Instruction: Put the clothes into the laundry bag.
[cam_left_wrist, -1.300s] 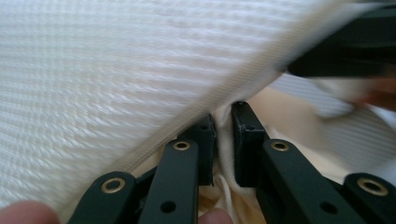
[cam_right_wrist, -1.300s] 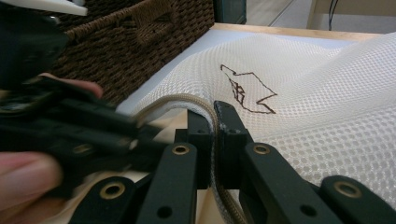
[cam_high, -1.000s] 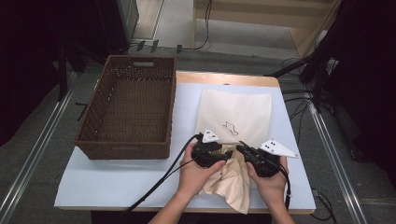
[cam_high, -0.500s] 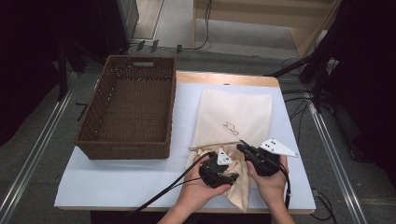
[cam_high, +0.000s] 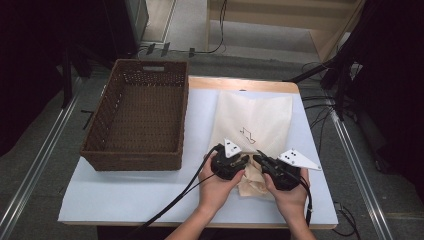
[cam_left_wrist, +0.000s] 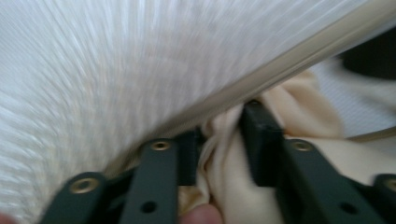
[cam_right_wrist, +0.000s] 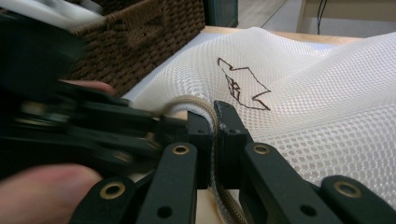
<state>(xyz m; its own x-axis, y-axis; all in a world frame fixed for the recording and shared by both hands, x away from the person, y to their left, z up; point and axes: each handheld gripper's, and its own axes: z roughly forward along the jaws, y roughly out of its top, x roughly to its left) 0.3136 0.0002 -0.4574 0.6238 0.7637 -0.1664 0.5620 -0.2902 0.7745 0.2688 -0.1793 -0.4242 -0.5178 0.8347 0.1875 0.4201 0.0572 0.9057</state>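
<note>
Now cloth (cam_left_wrist: 224, 172) between left tongs (cam_left_wrist: 219, 140) — bunched

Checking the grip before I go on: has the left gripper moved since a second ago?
Yes. The left gripper dipped toward the table's near edge, then returned beside the mesh bag's opening, jaws closing on beige cloth.

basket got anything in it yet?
No. In the high view the wicker basket shows a bare woven floor; the mesh bag lies beside it on the table.
</note>
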